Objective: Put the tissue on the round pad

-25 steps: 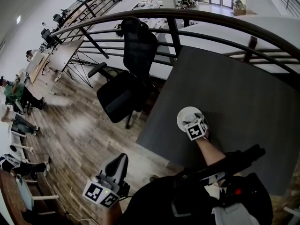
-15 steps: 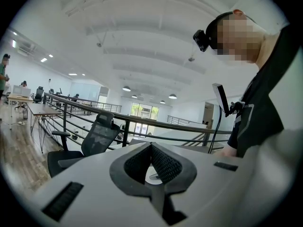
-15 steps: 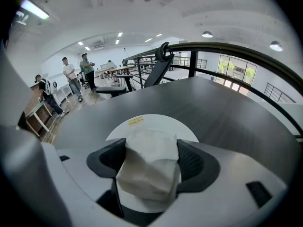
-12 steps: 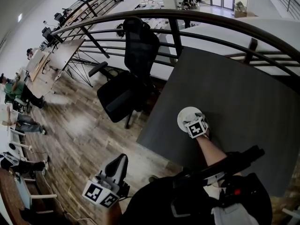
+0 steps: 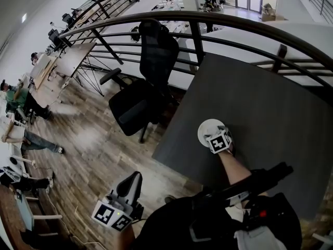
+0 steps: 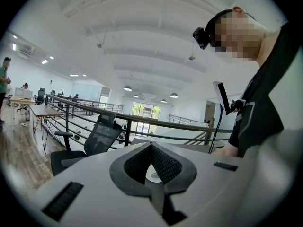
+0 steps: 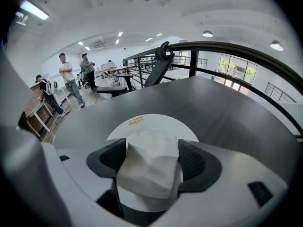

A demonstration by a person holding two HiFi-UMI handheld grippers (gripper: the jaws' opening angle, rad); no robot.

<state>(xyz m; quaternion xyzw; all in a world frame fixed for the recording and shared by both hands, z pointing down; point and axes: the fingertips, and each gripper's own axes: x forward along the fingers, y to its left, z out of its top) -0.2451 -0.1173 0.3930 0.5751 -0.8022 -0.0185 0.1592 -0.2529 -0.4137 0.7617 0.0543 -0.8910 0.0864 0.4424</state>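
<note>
Right, in the head view your right gripper [image 5: 214, 134] sits over the round pad [image 5: 207, 125], which lies on the dark table [image 5: 270, 103] close to its near left corner, just inside the left edge. The gripper covers the near half of the pad, so the tissue itself is hidden here. Your left gripper [image 5: 131, 180] hangs well off the table, low on your left over the wooden floor [image 5: 88, 139]. A black office chair [image 5: 140, 87] stands beyond the table's left edge, against the dark railing [image 5: 234, 25].

In the left gripper view your jaws are brought together at the tips with nothing between them. The chair and the railing show beyond them.

In the right gripper view your jaws are set fairly narrow and clamped on the tissue [image 7: 150, 167], one ribbed pad on each side of the crumpled white wad. The tissue is right above the near part of the round pad, whose far half shows past it with a small yellow label [image 7: 136, 120] near the far rim. You cannot tell from here whether the tissue touches the pad.
</note>
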